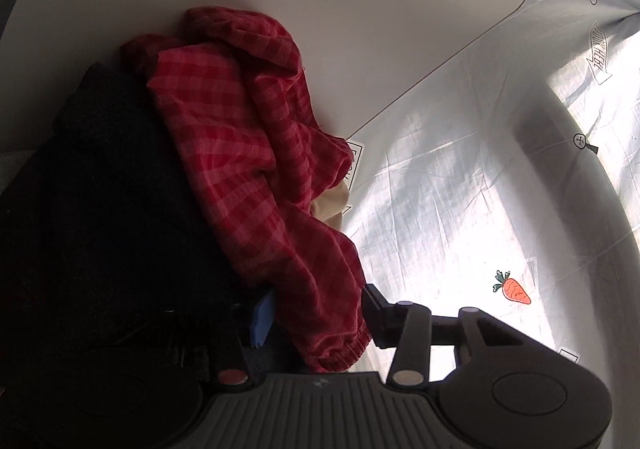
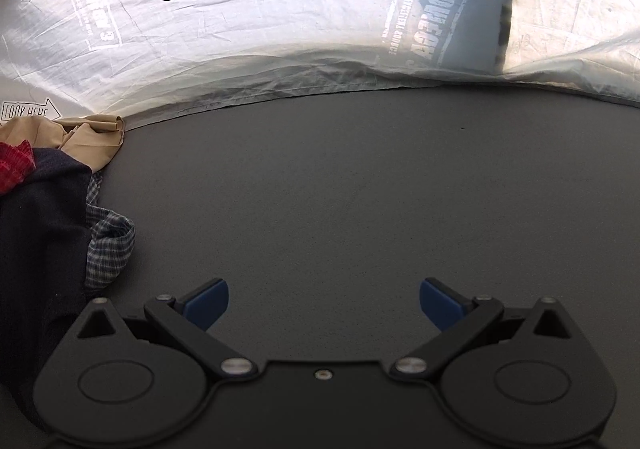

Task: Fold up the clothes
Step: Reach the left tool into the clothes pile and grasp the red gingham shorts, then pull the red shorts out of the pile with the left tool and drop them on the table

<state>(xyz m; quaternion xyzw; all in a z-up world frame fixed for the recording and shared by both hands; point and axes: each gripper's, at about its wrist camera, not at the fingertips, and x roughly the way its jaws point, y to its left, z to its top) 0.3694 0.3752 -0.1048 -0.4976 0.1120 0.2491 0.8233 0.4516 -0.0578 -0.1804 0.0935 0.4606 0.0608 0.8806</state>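
Left gripper [image 1: 316, 323] straddles the red checked garment's [image 1: 256, 153] hem, not visibly pinched; right gripper [image 2: 323, 305], spread, hovers with the pile to its left.

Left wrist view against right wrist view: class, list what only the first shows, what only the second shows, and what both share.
Only the left wrist view shows the left tool with the red checked garment's elastic hem between its fingers, and a white board behind the pile.

Only the right wrist view shows the right tool open over the bare grey table, plus a blue-grey checked cloth.

Both show the dark garment, the tan cloth and the carrot-printed sheet.
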